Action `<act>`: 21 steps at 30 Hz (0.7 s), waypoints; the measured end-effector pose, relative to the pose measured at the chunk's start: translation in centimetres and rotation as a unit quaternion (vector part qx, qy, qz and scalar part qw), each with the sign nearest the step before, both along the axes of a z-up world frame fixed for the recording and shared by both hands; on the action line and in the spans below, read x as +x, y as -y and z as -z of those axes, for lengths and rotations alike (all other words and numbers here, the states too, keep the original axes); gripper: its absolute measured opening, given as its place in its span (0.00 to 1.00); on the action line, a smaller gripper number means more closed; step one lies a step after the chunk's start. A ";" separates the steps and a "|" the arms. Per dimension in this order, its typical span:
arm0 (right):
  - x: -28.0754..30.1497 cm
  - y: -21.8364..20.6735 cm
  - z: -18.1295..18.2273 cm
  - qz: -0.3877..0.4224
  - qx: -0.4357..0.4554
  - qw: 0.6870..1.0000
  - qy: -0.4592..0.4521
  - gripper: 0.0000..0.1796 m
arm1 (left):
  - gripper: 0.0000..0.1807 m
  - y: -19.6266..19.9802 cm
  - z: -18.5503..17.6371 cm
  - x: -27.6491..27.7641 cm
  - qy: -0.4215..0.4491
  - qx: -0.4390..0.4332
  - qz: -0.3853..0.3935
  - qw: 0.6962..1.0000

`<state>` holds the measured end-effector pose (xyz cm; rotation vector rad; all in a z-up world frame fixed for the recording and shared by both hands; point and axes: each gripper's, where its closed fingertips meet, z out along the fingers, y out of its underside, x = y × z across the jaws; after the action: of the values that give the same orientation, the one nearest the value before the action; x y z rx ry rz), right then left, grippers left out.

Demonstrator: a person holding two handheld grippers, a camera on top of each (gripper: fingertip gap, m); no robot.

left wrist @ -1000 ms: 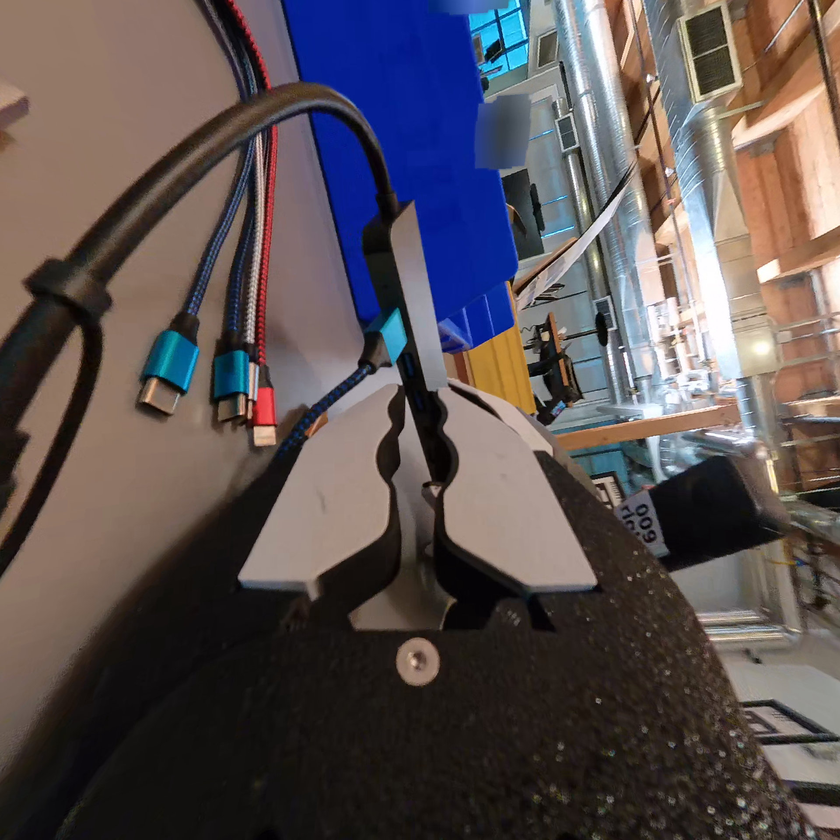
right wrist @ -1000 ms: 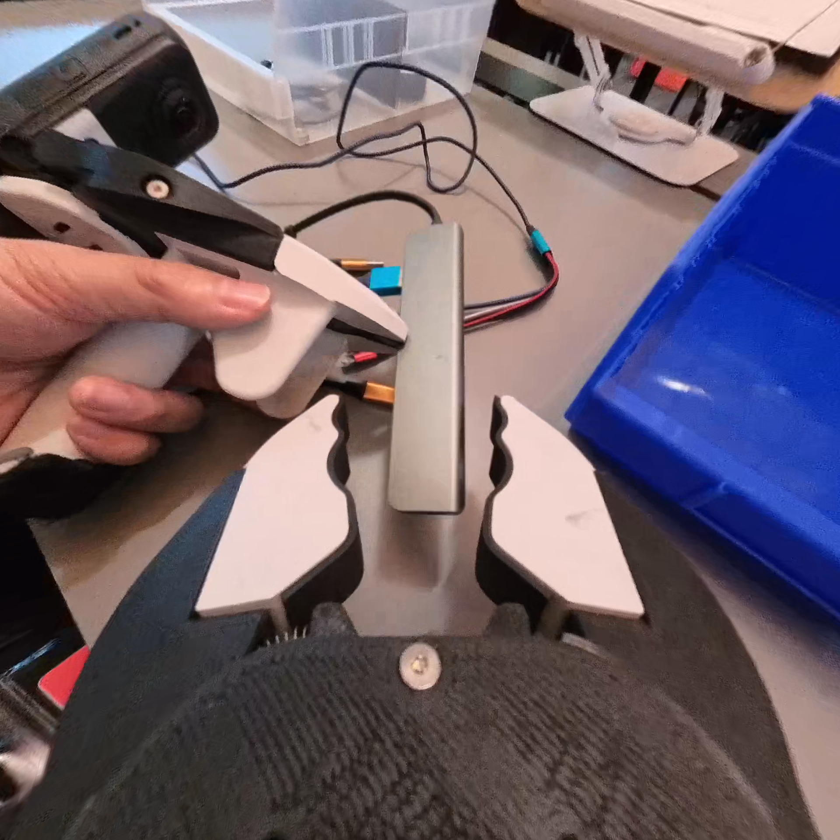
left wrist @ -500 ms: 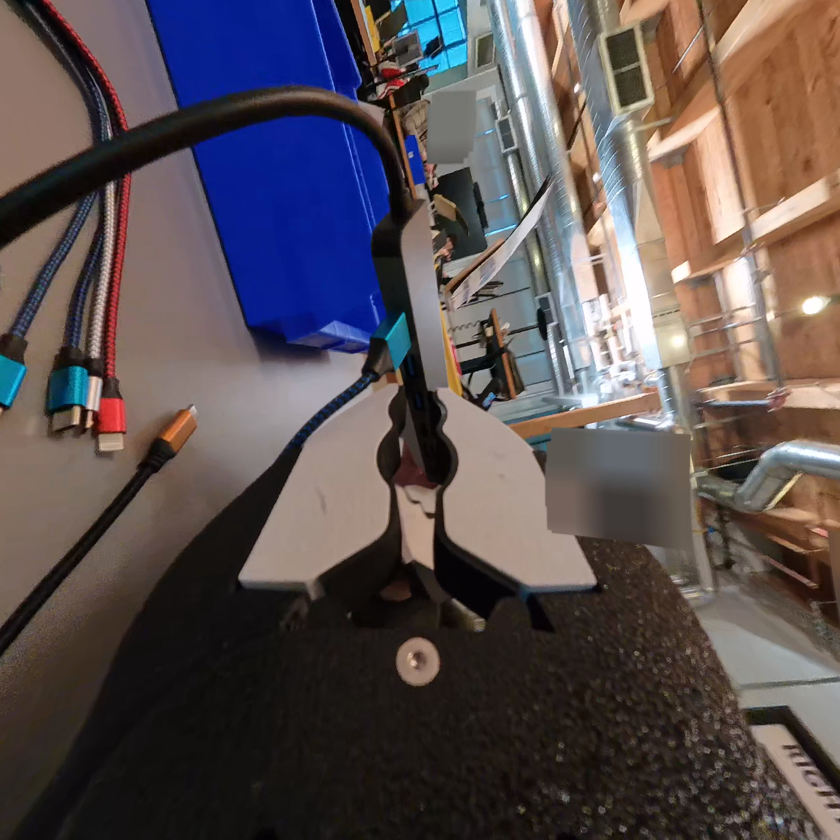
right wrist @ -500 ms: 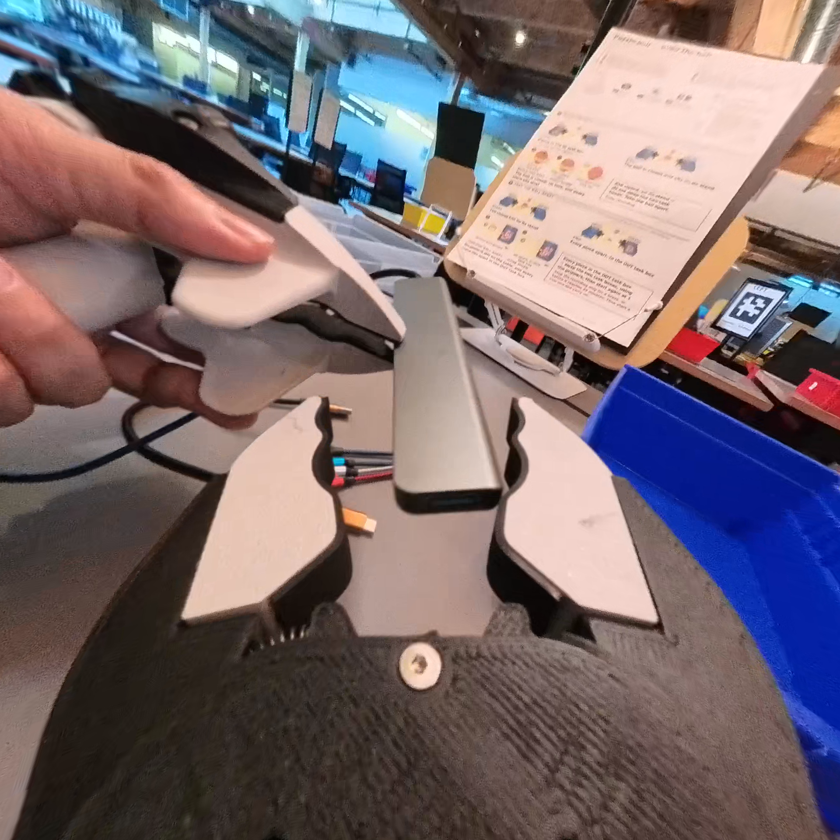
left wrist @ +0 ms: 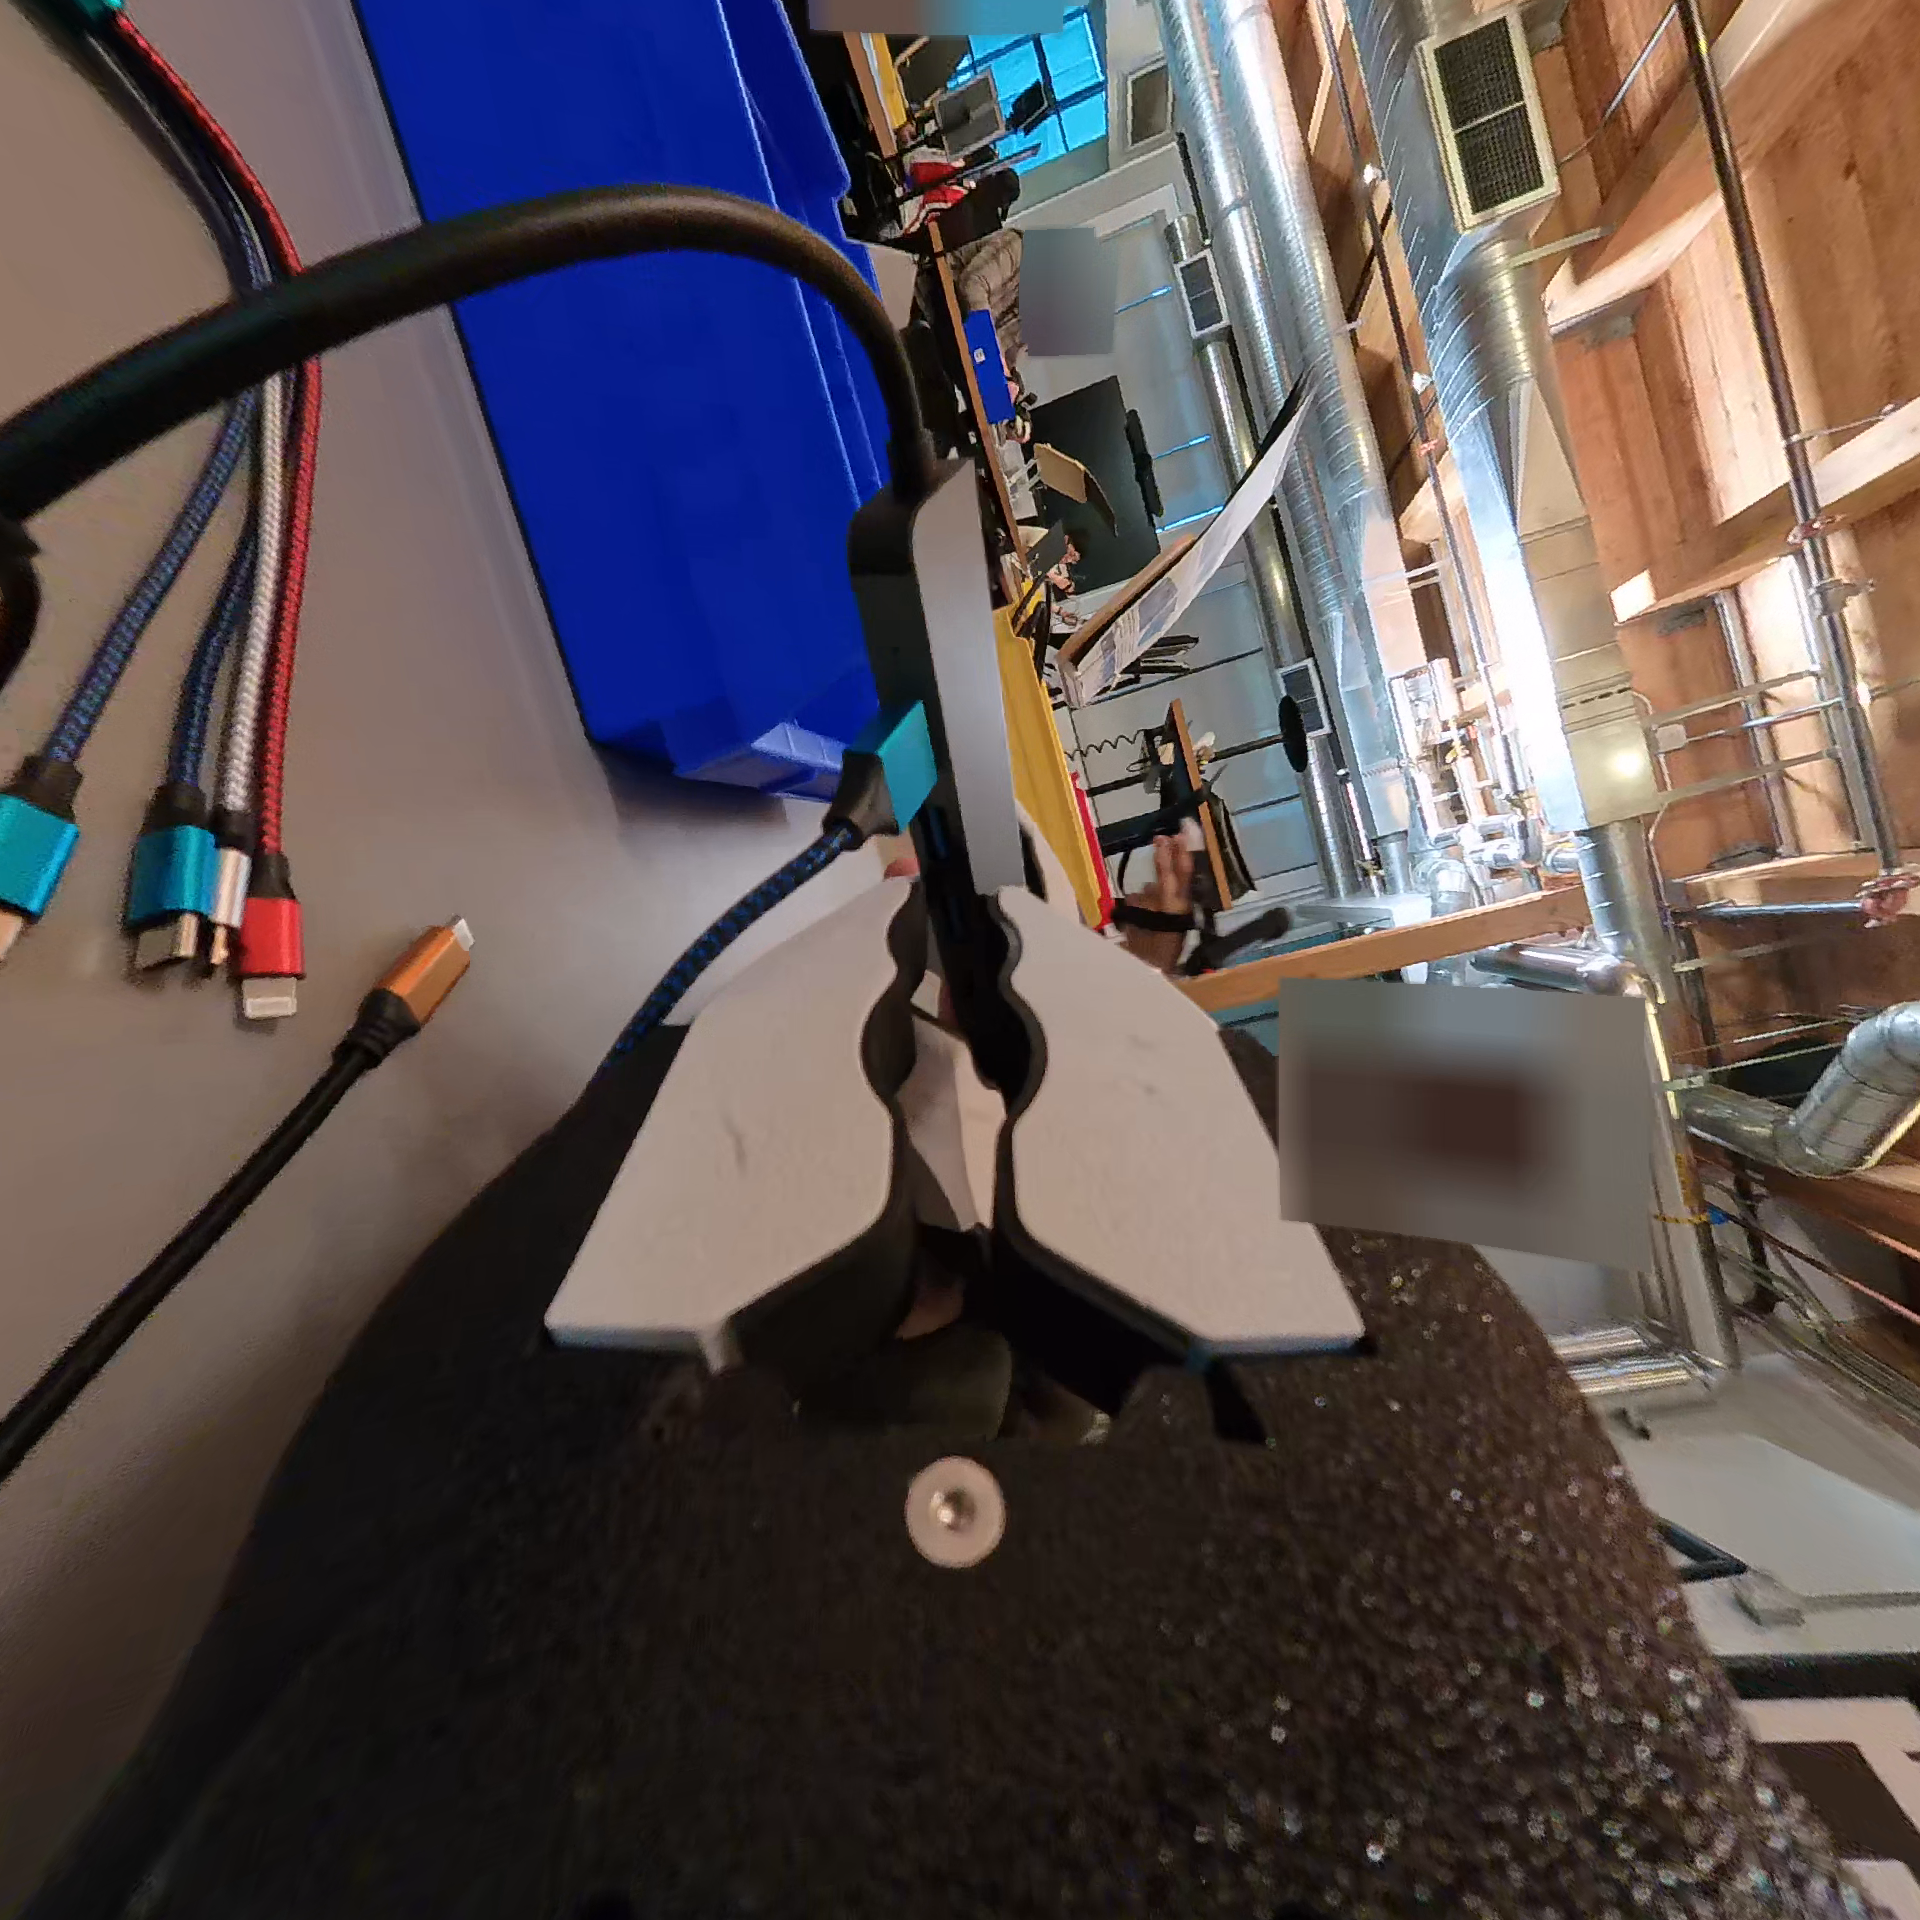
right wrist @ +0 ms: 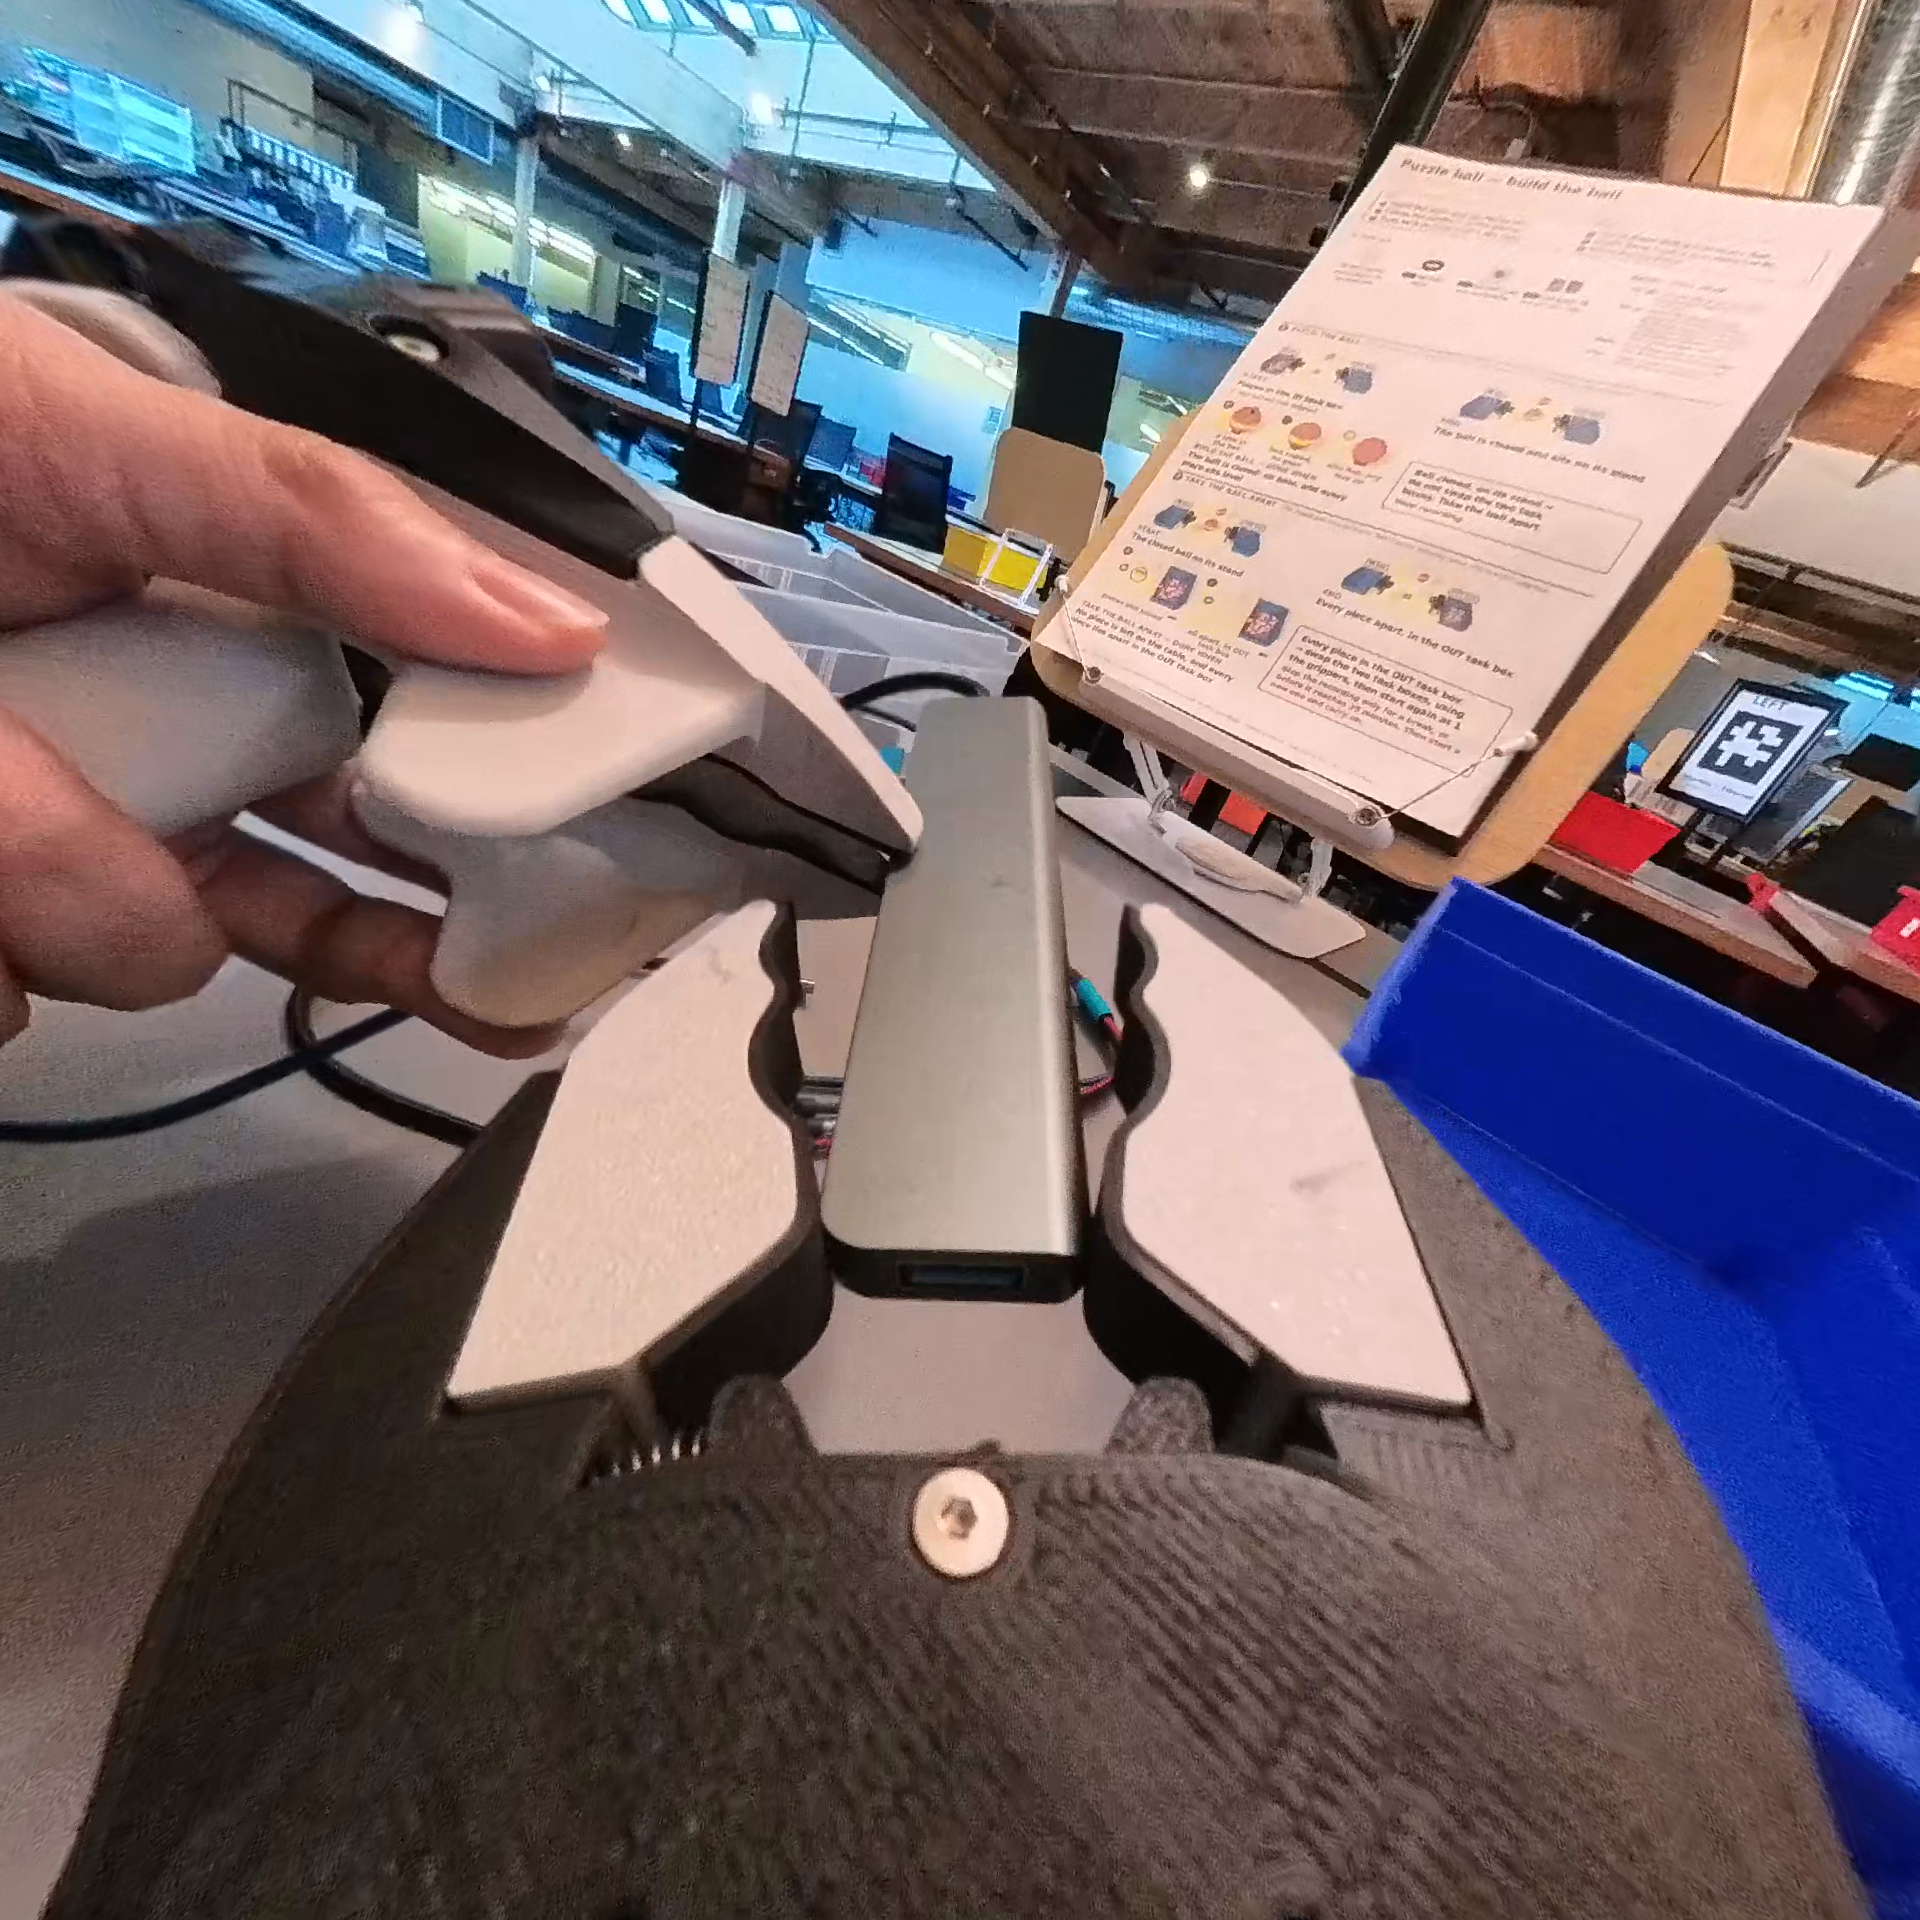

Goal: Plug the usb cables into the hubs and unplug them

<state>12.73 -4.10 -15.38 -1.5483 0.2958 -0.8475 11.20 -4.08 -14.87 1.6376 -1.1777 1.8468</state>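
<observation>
While the grey USB hub (right wrist: 961, 997) sits lifted off the grey table (left wrist: 436, 665), the left gripper (left wrist: 951, 966) pinches its edge, a teal-plugged braided cable (left wrist: 894, 764) in its side; the right gripper (right wrist: 956, 1039) straddles its near end, jaws apart, beside the blue bin (right wrist: 1662, 1143).

hub (right wrist: 961, 997) sits between the right gripper (right wrist: 956, 1091) fingers, raised off the table (right wrist: 156, 1247), its port end nearest the camera. left gripper (right wrist: 894, 831) reaches in from the left and clamps the hub's left edge. bin (right wrist: 1662, 1143) is to the right, document stand (right wrist: 1455, 499) behind. in the left wrist view one plug (left wrist: 899, 764) sits in the hub's side (just ahead of the fingertips); loose cable ends (left wrist: 197, 883) lie on the table to the left.
</observation>
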 end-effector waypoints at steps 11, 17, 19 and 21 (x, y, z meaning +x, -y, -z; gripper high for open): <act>-0.5 -0.9 -0.1 -0.025 -0.003 1.000 0.013 0.32 | 0.05 -0.3 0.3 0.5 0.020 0.019 -0.008 1.000; -0.8 -1.1 -0.6 -0.023 0.012 0.999 0.028 0.25 | 0.05 -1.3 -1.2 0.9 0.036 0.026 -0.035 0.998; -0.6 -0.7 -0.9 -0.015 0.031 0.999 0.024 0.21 | 0.05 -1.3 -1.3 0.8 0.029 0.011 -0.039 0.999; -0.4 -0.5 -1.1 -0.015 0.044 0.999 0.018 0.20 | 0.05 -1.1 -1.4 0.7 0.022 0.000 -0.040 0.999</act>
<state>12.32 -3.62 -14.27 -1.4503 0.2797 -0.8287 11.87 -2.94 -13.46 1.6731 -1.1462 1.9416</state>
